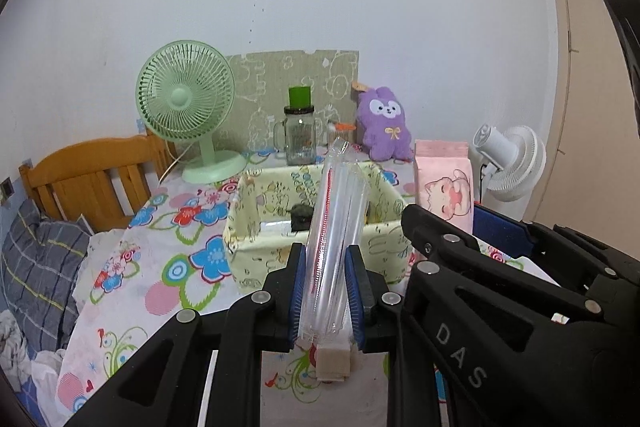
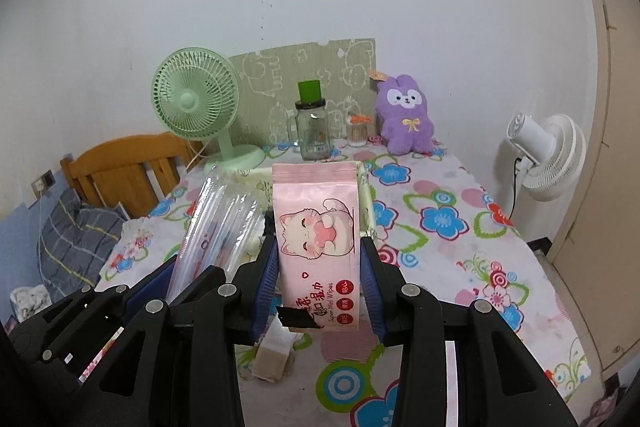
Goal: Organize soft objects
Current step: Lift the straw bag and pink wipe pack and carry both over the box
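Clear glossy plastic packet (image 1: 336, 227), glossy pink wipes pack (image 2: 318, 247), fuzzy purple plush (image 1: 385, 125), wooden headboard (image 1: 96, 183)

Left wrist view looks forward and slightly downward along its own fingers, close above the floral tablecloth (image 1: 168, 259), facing the rear wall. Right wrist view sits just beside it on the right, same heading and tilt. Both share the green fan (image 1: 185, 99) (image 2: 196, 99), purple plush (image 1: 385, 125) (image 2: 406, 115) and glass jar (image 1: 301, 135) (image 2: 314, 131).

The left gripper (image 1: 326, 291) clamps a clear inflated plastic air-cushion tube (image 1: 334, 239) between its blue pads. Beyond the jaws sits a pale yellow fabric basket (image 1: 256, 247).
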A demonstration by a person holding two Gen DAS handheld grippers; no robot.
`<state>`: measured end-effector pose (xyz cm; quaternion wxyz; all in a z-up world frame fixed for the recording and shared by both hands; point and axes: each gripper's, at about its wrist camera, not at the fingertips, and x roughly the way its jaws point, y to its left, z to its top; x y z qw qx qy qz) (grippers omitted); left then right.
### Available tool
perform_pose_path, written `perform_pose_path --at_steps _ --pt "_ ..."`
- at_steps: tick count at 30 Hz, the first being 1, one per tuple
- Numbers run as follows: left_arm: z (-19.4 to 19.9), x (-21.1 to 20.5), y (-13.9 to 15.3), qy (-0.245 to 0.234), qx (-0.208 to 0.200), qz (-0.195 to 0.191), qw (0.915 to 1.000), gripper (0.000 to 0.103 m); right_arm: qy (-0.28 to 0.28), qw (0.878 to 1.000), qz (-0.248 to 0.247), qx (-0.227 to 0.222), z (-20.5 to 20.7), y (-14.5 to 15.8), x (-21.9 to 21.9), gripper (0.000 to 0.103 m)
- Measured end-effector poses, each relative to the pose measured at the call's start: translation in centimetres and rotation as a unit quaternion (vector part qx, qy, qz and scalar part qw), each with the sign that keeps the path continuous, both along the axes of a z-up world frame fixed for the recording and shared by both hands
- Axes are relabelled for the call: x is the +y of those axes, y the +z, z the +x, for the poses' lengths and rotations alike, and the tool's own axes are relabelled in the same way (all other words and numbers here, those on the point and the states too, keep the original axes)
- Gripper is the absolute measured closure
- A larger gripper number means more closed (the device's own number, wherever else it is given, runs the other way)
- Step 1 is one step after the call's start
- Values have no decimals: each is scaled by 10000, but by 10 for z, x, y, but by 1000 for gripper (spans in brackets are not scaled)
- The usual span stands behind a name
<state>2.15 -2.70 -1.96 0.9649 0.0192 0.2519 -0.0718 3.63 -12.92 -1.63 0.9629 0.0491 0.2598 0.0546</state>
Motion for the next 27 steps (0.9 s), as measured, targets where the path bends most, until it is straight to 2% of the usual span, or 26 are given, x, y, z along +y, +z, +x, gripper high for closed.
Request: perform_pose_path --at_steps 16,27 --pt "9 4 28 -15 -453 -98 9989 84 -48 9990 -62 -434 9 31 2 60" --pt "30 4 27 33 -429 -77 9990 84 -24 9991 -43 -428 31 30 5 60"
